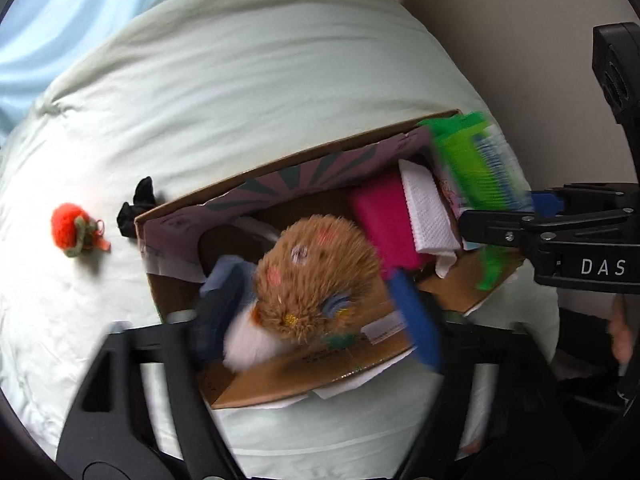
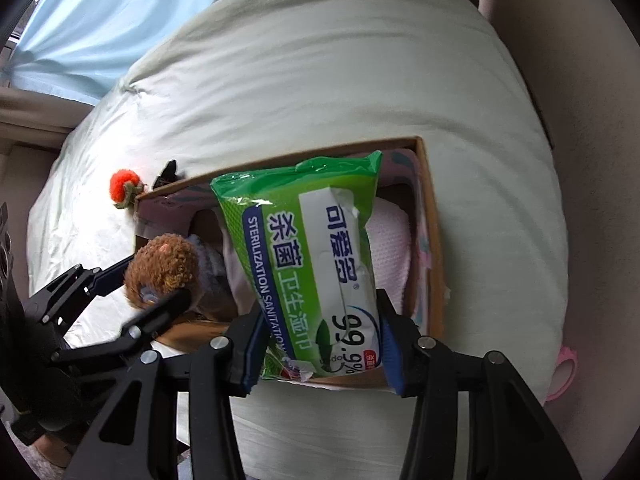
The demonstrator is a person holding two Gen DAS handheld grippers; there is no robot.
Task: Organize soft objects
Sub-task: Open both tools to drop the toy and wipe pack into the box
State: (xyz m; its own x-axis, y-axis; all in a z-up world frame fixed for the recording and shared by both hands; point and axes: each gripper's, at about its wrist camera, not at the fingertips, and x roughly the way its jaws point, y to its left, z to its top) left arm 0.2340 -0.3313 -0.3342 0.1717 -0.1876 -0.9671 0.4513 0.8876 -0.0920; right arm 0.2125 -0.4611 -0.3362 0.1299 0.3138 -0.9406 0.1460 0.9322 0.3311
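An open cardboard box [image 1: 264, 168] [image 2: 430, 216] lies on a pale green bed cover. My left gripper [image 1: 316, 316] is shut on a brown plush toy [image 1: 316, 276] and holds it over the box's left part; the toy also shows in the right wrist view [image 2: 162, 268]. My right gripper [image 2: 320, 356] is shut on a green wet-wipes pack [image 2: 316, 256] and holds it over the box's right part; the pack is blurred in the left wrist view [image 1: 472, 160]. A pink sponge [image 1: 384, 220] and a white cloth [image 1: 428, 212] lie inside the box.
An orange knitted ball [image 1: 74, 230] [image 2: 125, 189] and a black fabric piece [image 1: 136, 208] [image 2: 167, 172] lie on the cover left of the box. A blue curtain [image 2: 100, 28] hangs behind. A pink tape roll [image 2: 566, 372] sits at the bed's right edge.
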